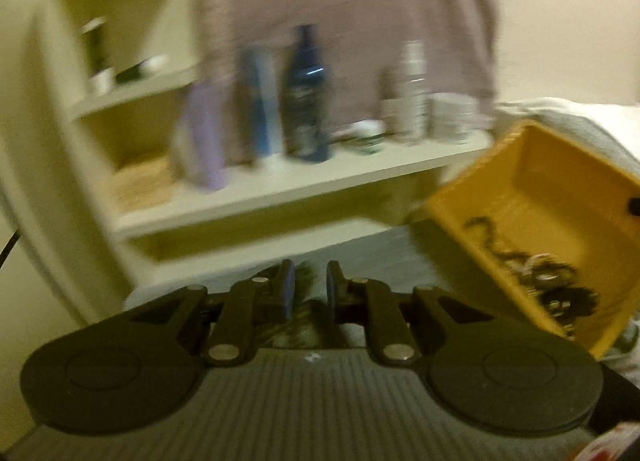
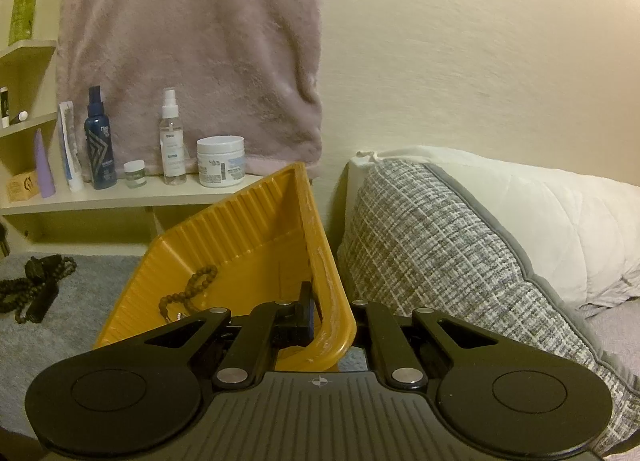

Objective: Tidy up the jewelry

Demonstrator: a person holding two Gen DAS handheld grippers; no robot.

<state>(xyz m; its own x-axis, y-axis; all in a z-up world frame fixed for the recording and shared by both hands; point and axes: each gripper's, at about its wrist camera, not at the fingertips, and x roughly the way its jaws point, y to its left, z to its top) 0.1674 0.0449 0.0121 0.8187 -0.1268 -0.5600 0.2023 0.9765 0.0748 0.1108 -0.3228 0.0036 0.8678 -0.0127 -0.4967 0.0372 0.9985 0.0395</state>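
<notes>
Right gripper was clamped on the rim of the ribbed yellow plastic tray, held tilted; a brown bead strand lay inside. Left gripper stood slightly parted, empty. More dark beads lay on grey carpet.

both wrist views toward shelf

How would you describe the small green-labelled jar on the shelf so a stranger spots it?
Find the long cream shelf beneath the hanging pink towel. The small jar stands between the dark blue bottle and the clear spray bottle. It is the shortest container there.
</notes>
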